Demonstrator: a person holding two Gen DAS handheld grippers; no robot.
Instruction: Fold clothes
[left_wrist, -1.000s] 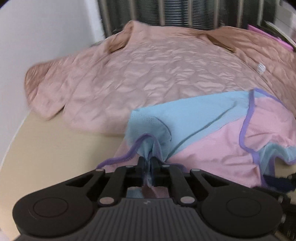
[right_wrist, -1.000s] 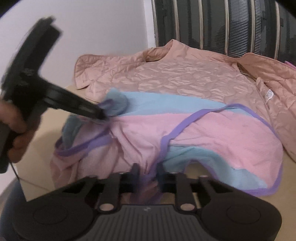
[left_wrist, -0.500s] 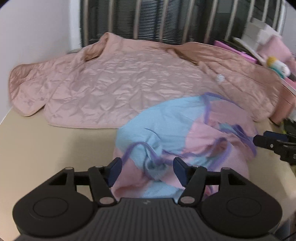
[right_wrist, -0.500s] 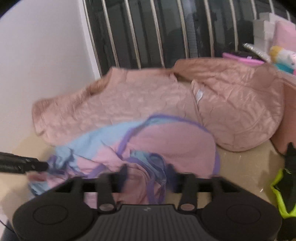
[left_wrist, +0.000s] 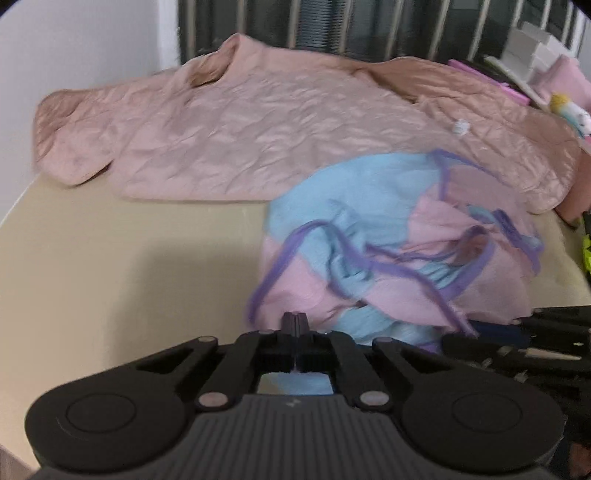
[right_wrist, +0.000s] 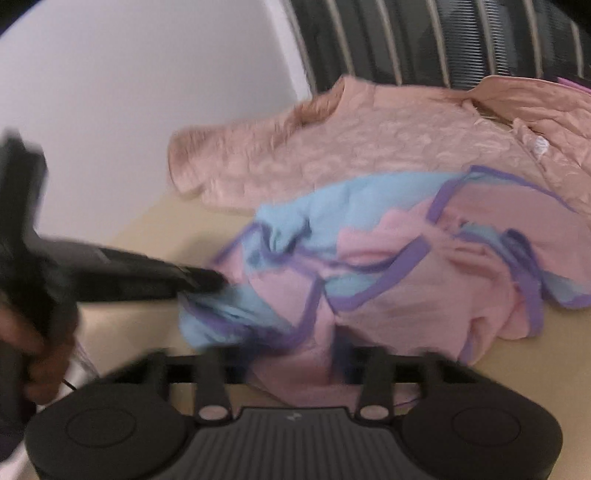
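Note:
A pink and light-blue garment with purple trim (left_wrist: 391, 251) lies crumpled on the beige surface, also in the right wrist view (right_wrist: 406, 280). My left gripper (left_wrist: 294, 321) is shut at the garment's near edge; from the right wrist view (right_wrist: 207, 280) its tips touch the blue edge, and whether they pinch cloth is unclear. My right gripper (right_wrist: 291, 354) is open, with its fingers spread wide over the garment's near pink edge, blurred by motion.
A quilted salmon-pink jacket (left_wrist: 258, 129) is spread behind the garment, up to the dark slatted wall (left_wrist: 369, 29). Boxes and a soft toy (left_wrist: 565, 107) stand at the far right. A white wall (right_wrist: 129, 110) is on the left. Bare beige surface (left_wrist: 129, 266) lies left of the garment.
Both grippers let go of the garment and it dropped into a crumpled heap. My left gripper then shut again at the garment's near edge. My right gripper stayed open and came lower.

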